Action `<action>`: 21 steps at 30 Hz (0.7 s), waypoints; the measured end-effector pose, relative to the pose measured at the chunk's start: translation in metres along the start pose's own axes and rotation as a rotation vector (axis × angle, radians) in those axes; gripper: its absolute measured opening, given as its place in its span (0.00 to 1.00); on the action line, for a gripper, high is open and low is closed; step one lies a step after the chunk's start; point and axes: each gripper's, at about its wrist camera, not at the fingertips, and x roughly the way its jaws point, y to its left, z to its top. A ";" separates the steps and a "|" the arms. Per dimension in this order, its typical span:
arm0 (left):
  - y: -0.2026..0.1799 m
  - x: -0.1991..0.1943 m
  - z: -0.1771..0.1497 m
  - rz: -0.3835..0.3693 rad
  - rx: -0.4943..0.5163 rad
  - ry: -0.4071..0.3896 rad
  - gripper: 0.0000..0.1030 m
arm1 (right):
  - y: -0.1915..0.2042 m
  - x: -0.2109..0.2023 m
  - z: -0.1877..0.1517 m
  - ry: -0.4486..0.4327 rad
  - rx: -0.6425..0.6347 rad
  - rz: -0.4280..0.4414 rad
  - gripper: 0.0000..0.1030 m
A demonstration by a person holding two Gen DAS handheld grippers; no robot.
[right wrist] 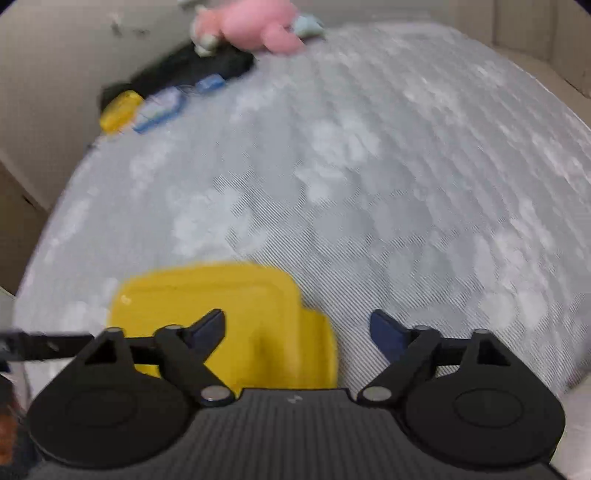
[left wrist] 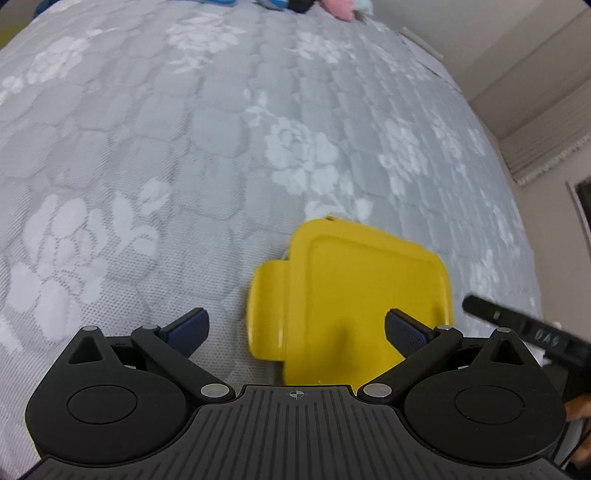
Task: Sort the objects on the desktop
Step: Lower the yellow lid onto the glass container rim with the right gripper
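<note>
A yellow plastic box lid (left wrist: 354, 295) with a side flap lies flat on the grey floral mattress (left wrist: 166, 147), just ahead of my left gripper (left wrist: 297, 328), which is open and empty above its near edge. The same lid shows in the right wrist view (right wrist: 221, 314), low and left of centre. My right gripper (right wrist: 297, 332) is open and empty, its left finger over the lid. At the far end lie a pink plush toy (right wrist: 255, 26), a black object (right wrist: 192, 70), a small yellow item (right wrist: 120, 109) and blue-white packets (right wrist: 162, 107).
The right gripper's black body (left wrist: 524, 332) pokes in at the right of the left wrist view. Beige walls (left wrist: 517, 55) border the mattress on the right and at the far end. The right wrist view is motion-blurred.
</note>
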 end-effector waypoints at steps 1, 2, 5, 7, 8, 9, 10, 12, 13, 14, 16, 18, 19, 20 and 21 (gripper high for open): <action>0.000 0.004 0.000 0.024 0.007 0.007 1.00 | -0.001 0.003 -0.002 0.011 0.003 -0.014 0.63; 0.000 0.008 -0.001 0.055 0.018 0.016 1.00 | -0.002 0.006 -0.003 0.018 0.006 -0.026 0.61; 0.003 0.015 0.000 0.085 0.010 0.021 1.00 | -0.008 0.010 -0.006 0.007 0.065 -0.012 0.60; 0.007 0.013 0.003 0.055 -0.030 -0.001 1.00 | -0.013 0.009 -0.003 -0.010 0.142 0.028 0.60; 0.010 0.008 0.007 0.024 -0.064 -0.026 1.00 | -0.015 0.008 -0.001 -0.017 0.182 0.046 0.60; 0.013 0.004 0.010 -0.008 -0.097 -0.052 1.00 | -0.016 0.008 0.002 -0.026 0.219 0.066 0.64; 0.016 0.001 0.014 -0.028 -0.121 -0.074 1.00 | -0.017 0.009 0.005 -0.032 0.242 0.077 0.66; 0.021 0.000 0.021 -0.052 -0.156 -0.113 1.00 | -0.014 0.011 0.012 -0.052 0.246 0.059 0.66; 0.024 0.002 0.024 -0.060 -0.171 -0.121 1.00 | -0.012 0.013 0.014 -0.064 0.240 0.054 0.66; 0.026 0.006 0.026 -0.061 -0.184 -0.119 1.00 | -0.010 0.015 0.017 -0.075 0.235 0.051 0.66; 0.028 0.014 0.028 -0.066 -0.204 -0.104 1.00 | -0.007 0.020 0.020 -0.082 0.239 0.060 0.66; 0.027 0.023 0.028 -0.078 -0.205 -0.068 1.00 | -0.003 0.025 0.023 -0.083 0.238 0.072 0.66; 0.024 0.027 0.028 -0.073 -0.188 -0.045 1.00 | -0.001 0.027 0.022 -0.076 0.225 0.082 0.66; 0.020 0.030 0.026 -0.064 -0.163 -0.020 1.00 | 0.002 0.031 0.021 -0.056 0.203 0.092 0.66; 0.017 0.033 0.025 -0.052 -0.137 0.001 1.00 | 0.005 0.035 0.019 -0.032 0.179 0.098 0.63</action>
